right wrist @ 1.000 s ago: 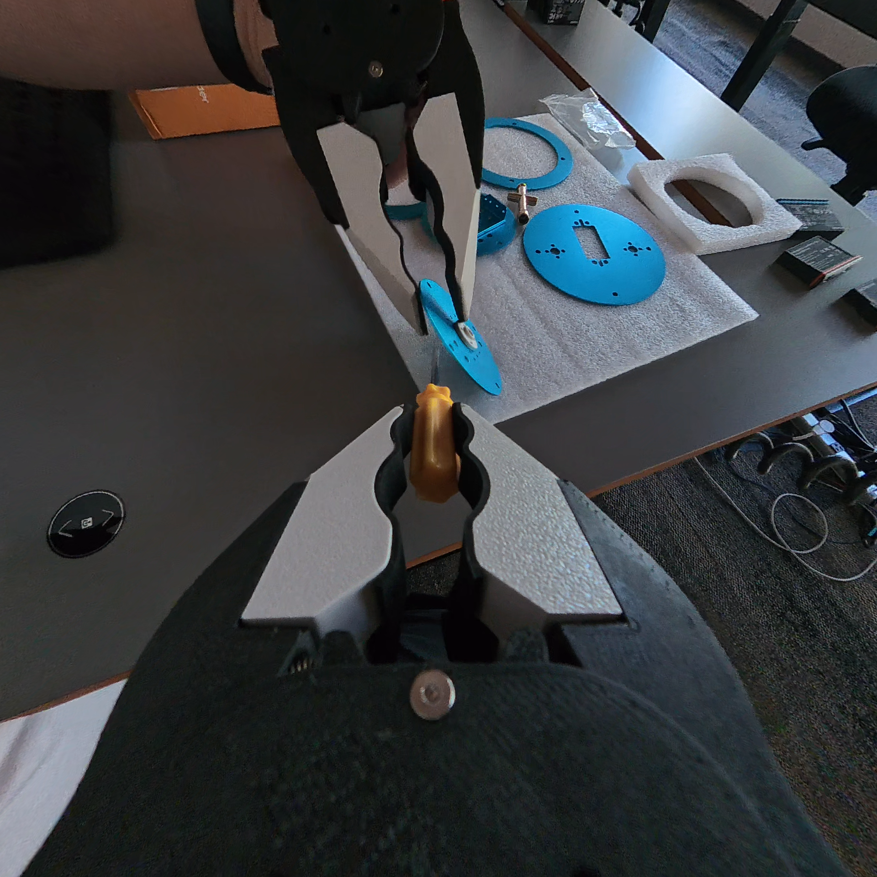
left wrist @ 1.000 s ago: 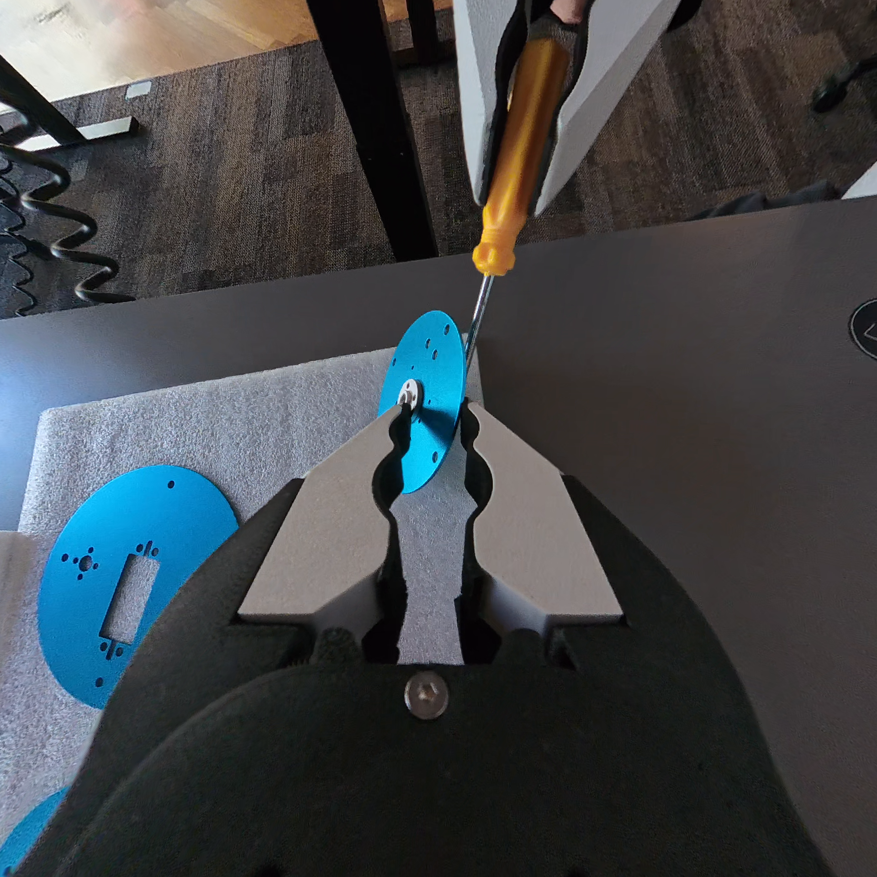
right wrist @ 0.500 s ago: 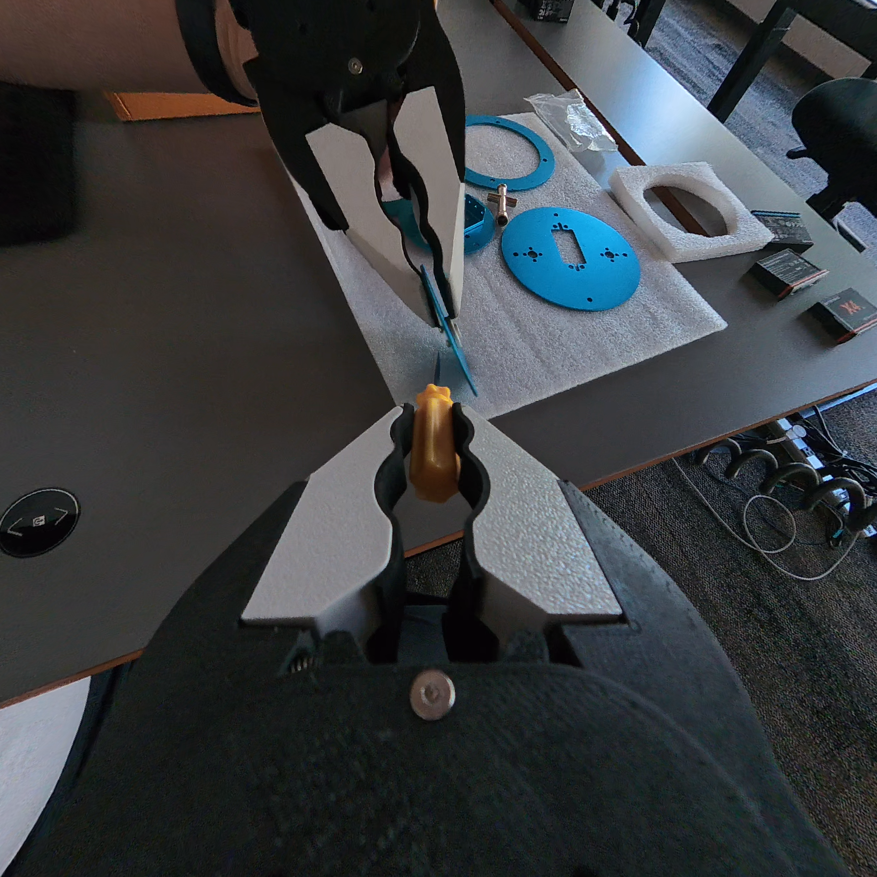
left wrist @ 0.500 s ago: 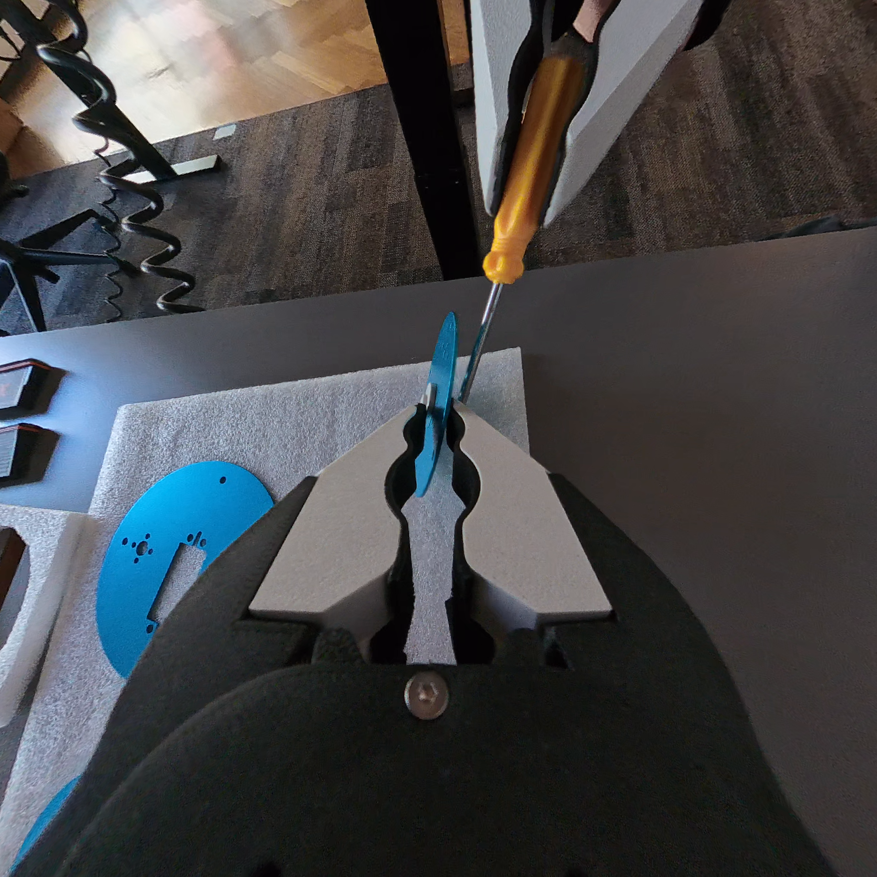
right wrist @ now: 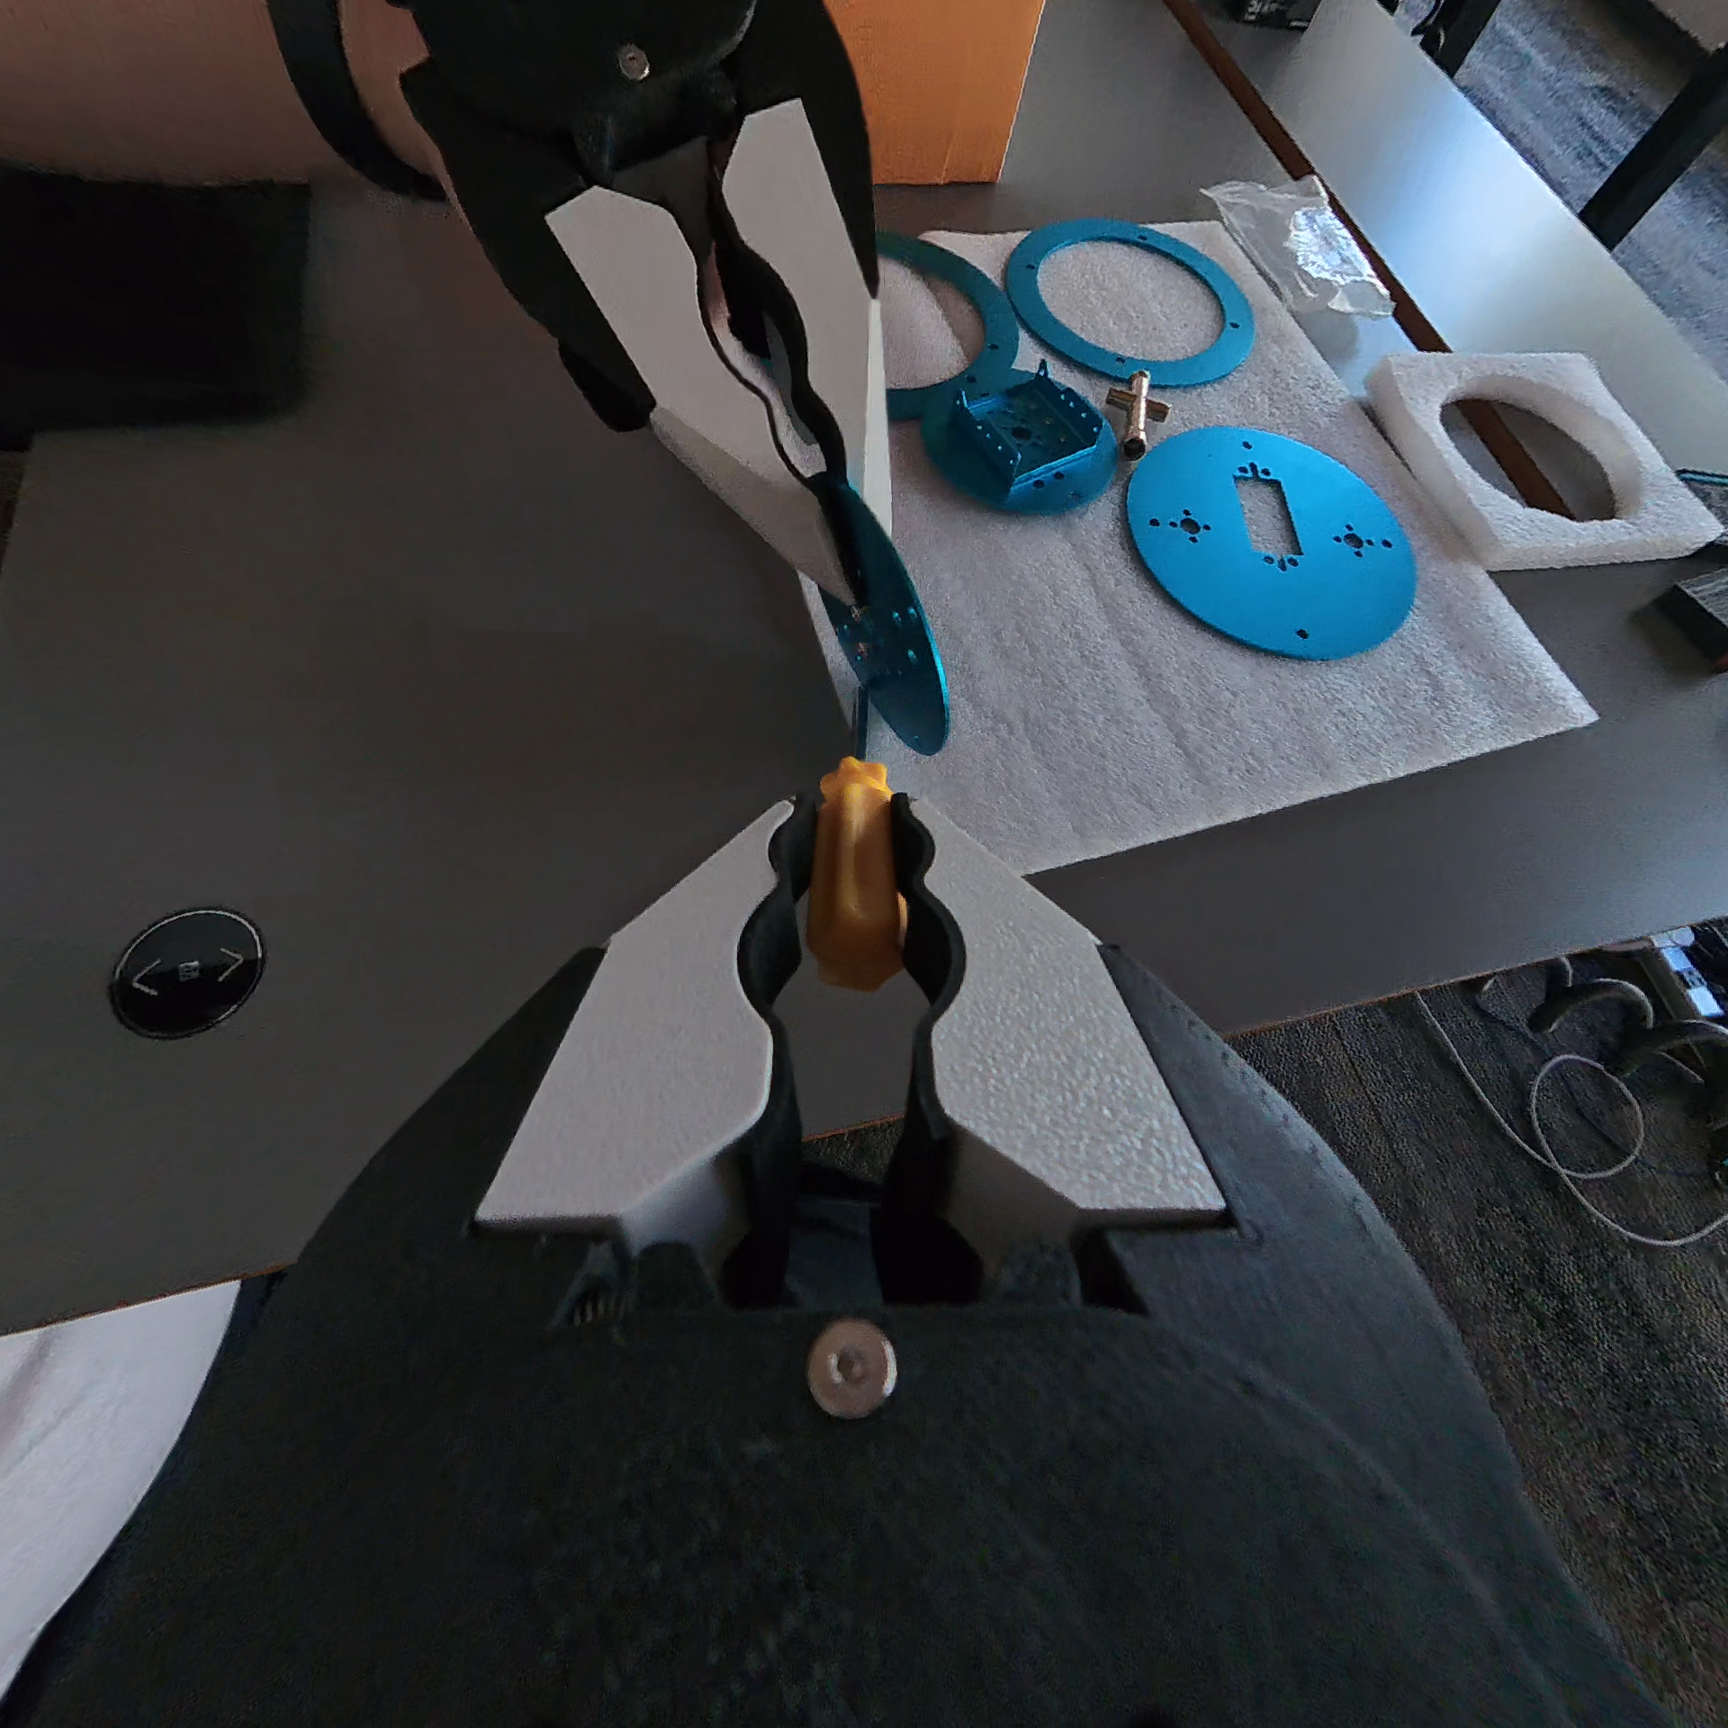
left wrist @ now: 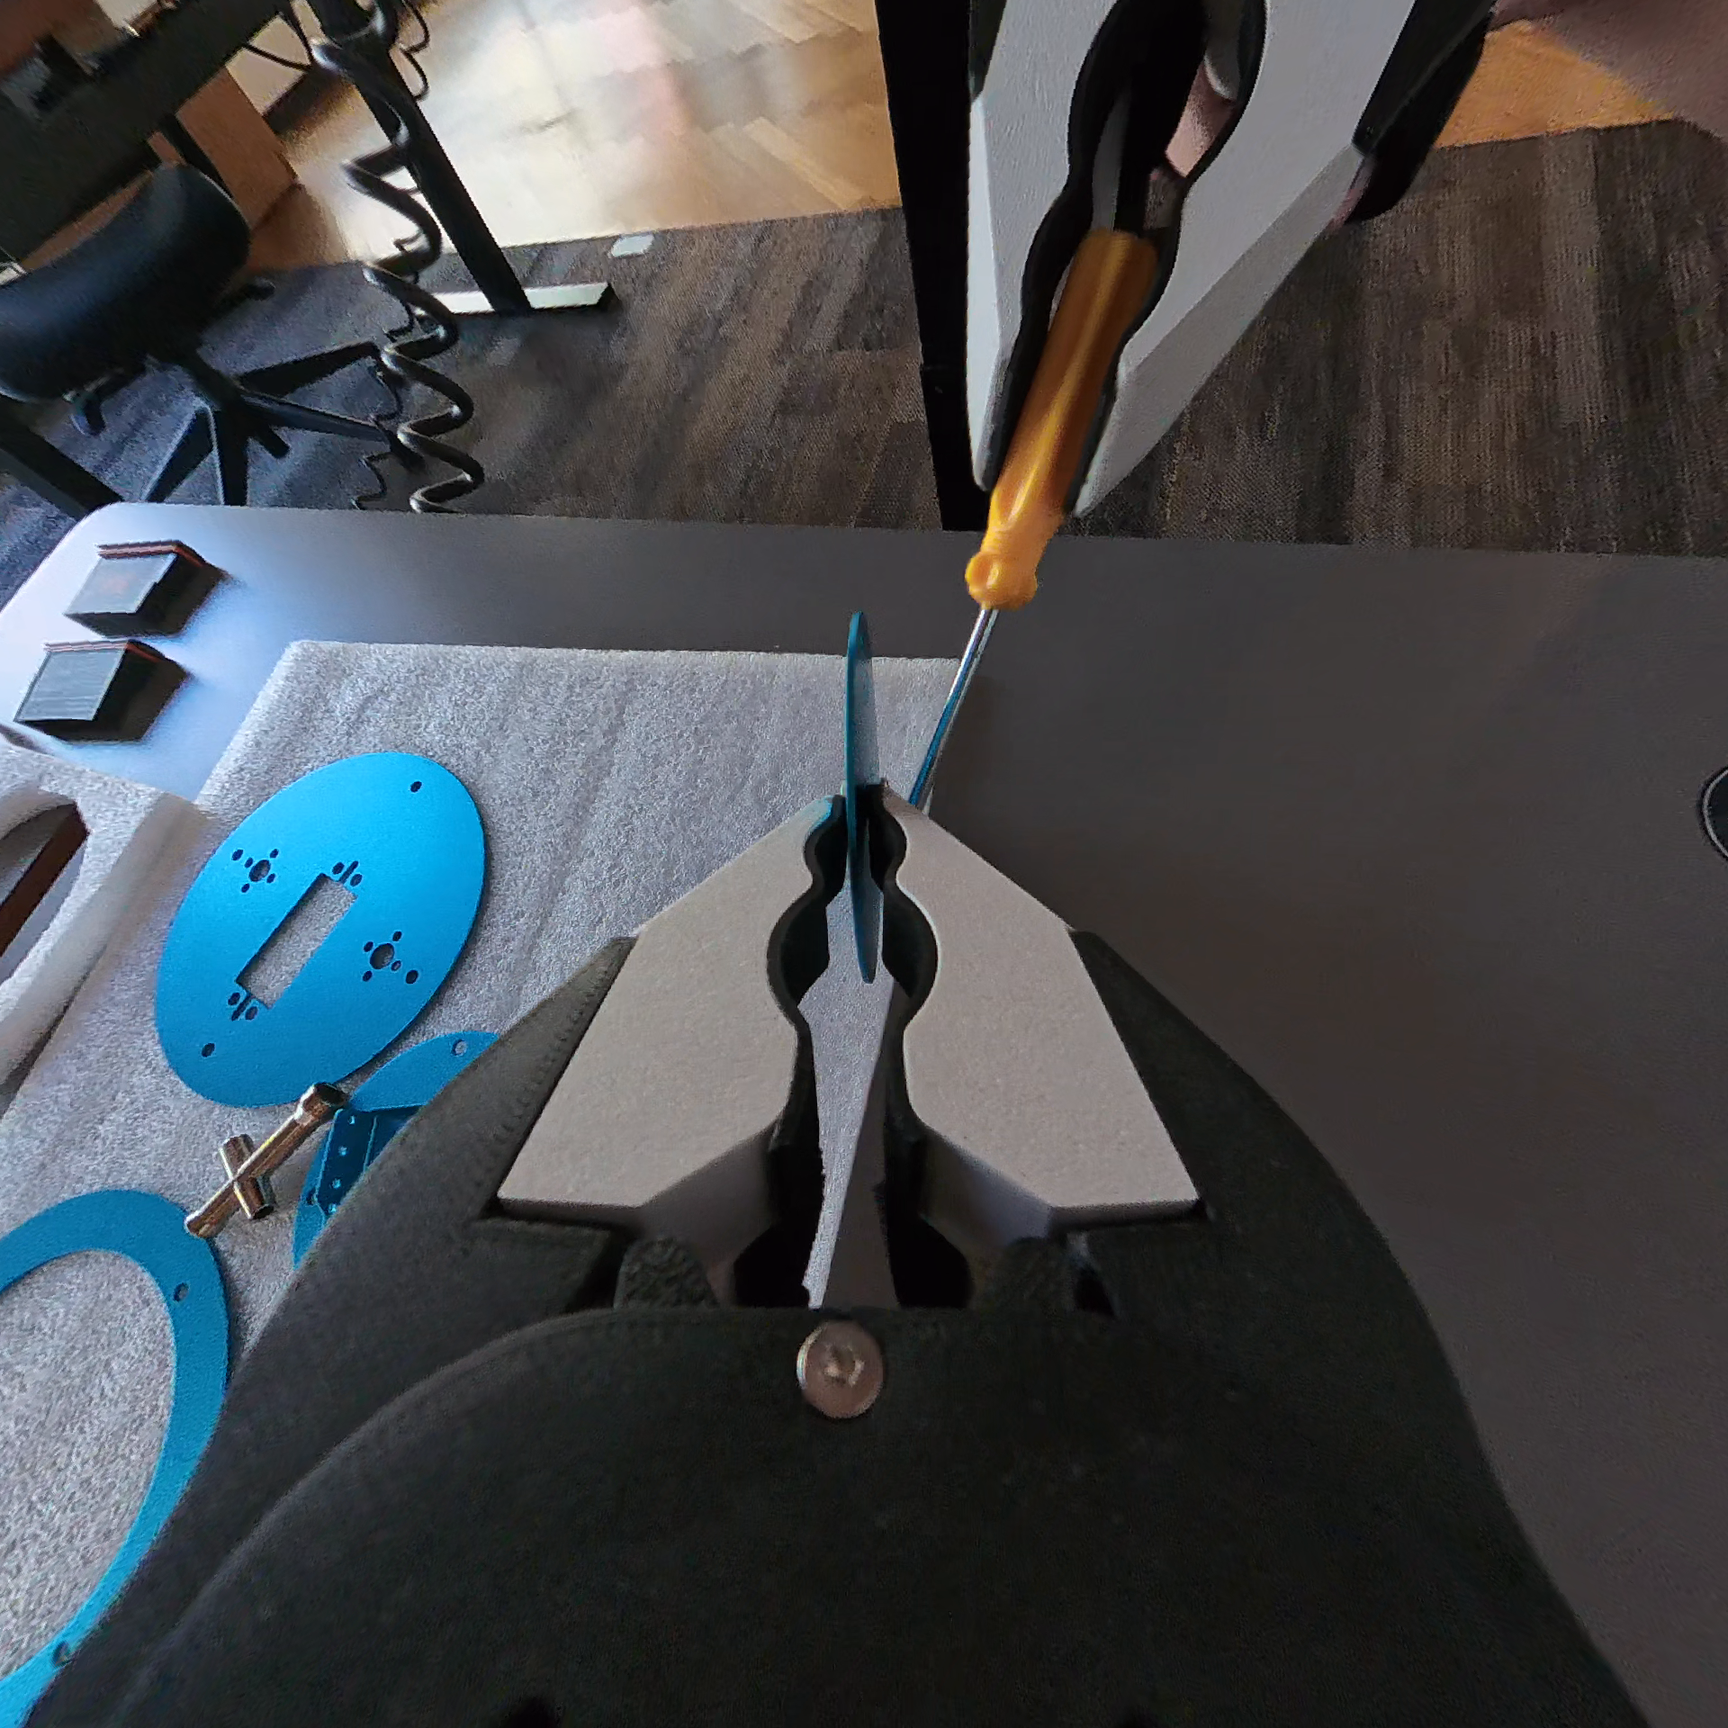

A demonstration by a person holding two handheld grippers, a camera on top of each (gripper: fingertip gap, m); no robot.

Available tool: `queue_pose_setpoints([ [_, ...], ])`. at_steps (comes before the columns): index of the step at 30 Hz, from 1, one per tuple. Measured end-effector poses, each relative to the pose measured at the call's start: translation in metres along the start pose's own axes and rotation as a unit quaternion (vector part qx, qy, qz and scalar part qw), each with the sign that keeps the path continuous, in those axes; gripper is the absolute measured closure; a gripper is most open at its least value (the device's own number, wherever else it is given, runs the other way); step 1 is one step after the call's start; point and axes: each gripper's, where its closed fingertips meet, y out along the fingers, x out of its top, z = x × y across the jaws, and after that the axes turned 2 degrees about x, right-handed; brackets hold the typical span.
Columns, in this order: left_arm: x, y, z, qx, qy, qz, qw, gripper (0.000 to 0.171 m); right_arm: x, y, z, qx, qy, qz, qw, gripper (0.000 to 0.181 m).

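My left gripper (left wrist: 858,809) is shut on a small blue disc (left wrist: 856,711) with holes and holds it upright, edge-on to its camera, over the near corner of a white foam sheet (left wrist: 580,748). My right gripper (right wrist: 851,813) is shut on the yellow handle of a screwdriver (right wrist: 856,898). The screwdriver's shaft (left wrist: 954,711) slants down to the right face of the disc, close to my left fingertips. In the right wrist view the left gripper (right wrist: 856,570) comes down from above with the disc (right wrist: 898,655) in it. The tip's exact contact point is hidden.
On the foam sheet (right wrist: 1122,692) lie a large blue disc with a rectangular cutout (right wrist: 1272,542), two blue rings (right wrist: 1131,299), a blue bracket (right wrist: 1019,439) and a cross-shaped metal wrench (right wrist: 1136,402). A white foam frame (right wrist: 1543,468), small black boxes (left wrist: 103,692) and a round table button (right wrist: 187,968) lie around it. Some 7 cm of space lies between my two pairs of fingers.
My left gripper has turned the small disc from face-on to edge-on in its view and has swung right. The screwdriver stays at the disc's right side.
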Motion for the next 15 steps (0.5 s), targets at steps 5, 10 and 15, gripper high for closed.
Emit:
queue_pose_setpoints([
  [5,-0.013,0.001,-0.001,-0.008,0.005,0.023,1.000,0.157,0.004,0.002,-0.002,0.004,-0.005,0.010,1.000,0.167],
  [10,-0.014,0.000,-0.003,-0.011,0.013,0.004,1.000,0.164,0.004,0.005,-0.003,0.005,-0.009,0.019,1.000,0.167],
  [15,-0.015,0.000,-0.011,-0.022,0.049,-0.007,0.999,0.161,0.002,0.005,-0.004,0.009,-0.003,0.023,1.000,0.167],
])
